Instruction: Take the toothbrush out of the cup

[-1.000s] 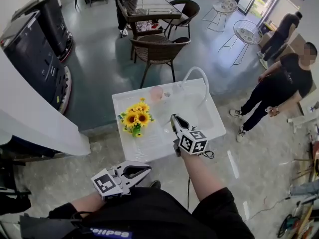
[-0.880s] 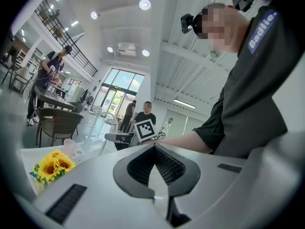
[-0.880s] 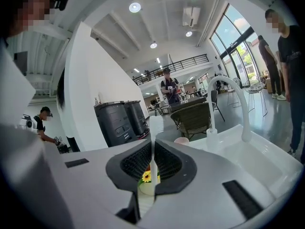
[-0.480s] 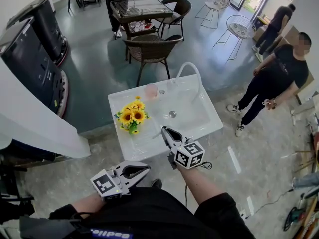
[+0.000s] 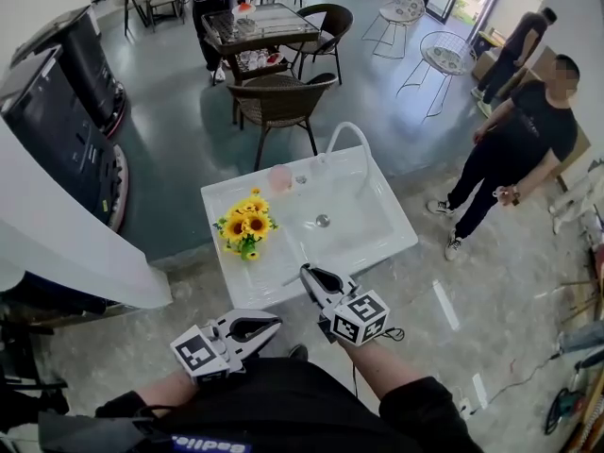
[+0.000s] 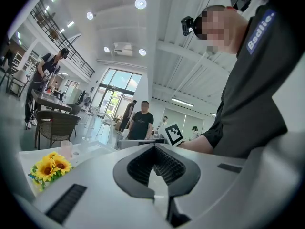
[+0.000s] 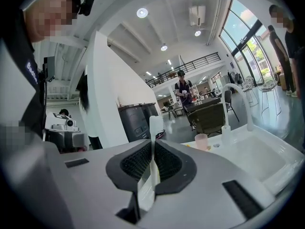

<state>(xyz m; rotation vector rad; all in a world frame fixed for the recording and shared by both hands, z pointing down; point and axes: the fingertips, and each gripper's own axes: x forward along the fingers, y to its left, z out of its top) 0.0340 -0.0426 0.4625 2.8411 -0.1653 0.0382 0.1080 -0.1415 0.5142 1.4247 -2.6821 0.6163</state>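
Observation:
A pink cup (image 5: 279,177) stands at the back of the white sink top (image 5: 226,201), also seen in the right gripper view as the cup (image 7: 201,141). My right gripper (image 5: 304,272) is off the sink's front edge, shut on a white toothbrush (image 7: 155,128) that sticks up past the pads. In the head view the toothbrush (image 5: 293,278) shows only as a thin pale sliver at the tips. My left gripper (image 5: 276,321) is held low by my body, well short of the sink, shut with nothing in it; its pads (image 6: 143,163) meet.
Sunflowers (image 5: 244,226) lie on the sink top's left part. A white faucet (image 5: 349,140) arches over the basin (image 5: 363,217). Wicker chairs (image 5: 276,102) and a table stand behind the sink. A person in black (image 5: 514,149) stands to the right.
My right gripper has drawn back from over the sink top toward my body, past the front edge, keeping the toothbrush. The left gripper has stayed where it was.

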